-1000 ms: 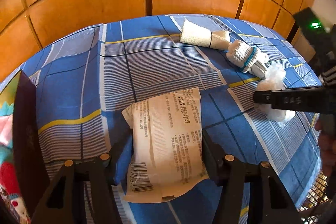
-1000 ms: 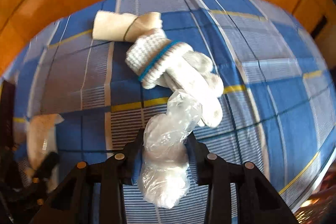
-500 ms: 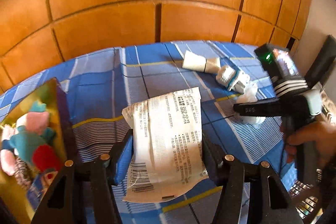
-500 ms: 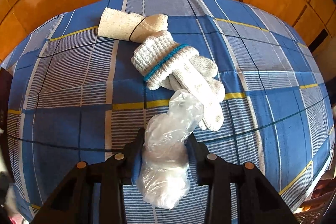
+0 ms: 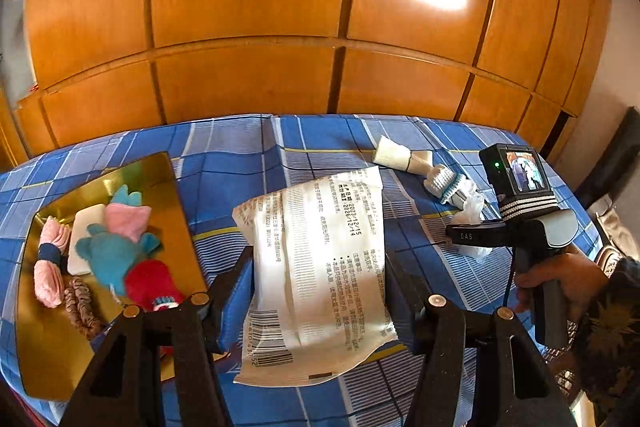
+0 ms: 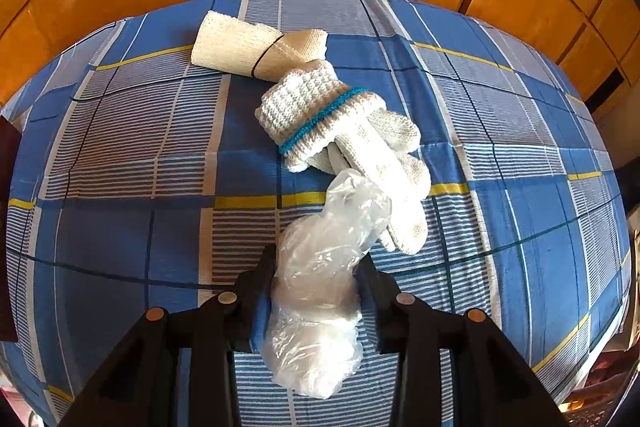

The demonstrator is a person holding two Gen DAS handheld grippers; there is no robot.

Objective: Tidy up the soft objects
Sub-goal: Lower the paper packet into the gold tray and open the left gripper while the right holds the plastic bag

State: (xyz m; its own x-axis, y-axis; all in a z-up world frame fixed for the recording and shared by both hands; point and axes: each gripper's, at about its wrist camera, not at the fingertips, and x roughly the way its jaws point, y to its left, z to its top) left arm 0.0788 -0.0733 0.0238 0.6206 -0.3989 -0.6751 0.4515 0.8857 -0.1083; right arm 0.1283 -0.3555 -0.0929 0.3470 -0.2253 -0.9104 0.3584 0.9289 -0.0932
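Note:
My left gripper (image 5: 318, 275) is shut on a white printed soft pack (image 5: 320, 267), held up above the blue plaid cloth. To its left sits a gold tray (image 5: 160, 179) holding a blue and red plush toy (image 5: 116, 259), pink cloths and a white pad. My right gripper (image 6: 316, 283) is shut on a crumpled clear plastic bag (image 6: 324, 267) that rests on the cloth. Just beyond it lie white knit gloves (image 6: 340, 131) with a teal band and a rolled cream cloth (image 6: 248, 47). The right gripper (image 5: 460, 237) also shows at the right of the left wrist view.
An orange wooden wardrobe (image 5: 280, 27) backs the cloth-covered surface (image 6: 120, 155). A person's hand (image 5: 560, 275) in a dark patterned sleeve grips the right tool. The surface's edge drops off at the right, with clutter below it.
The left gripper has risen with the white pack and swung left, bringing the gold tray and its toys into view. The right gripper and its plastic bag have stayed put.

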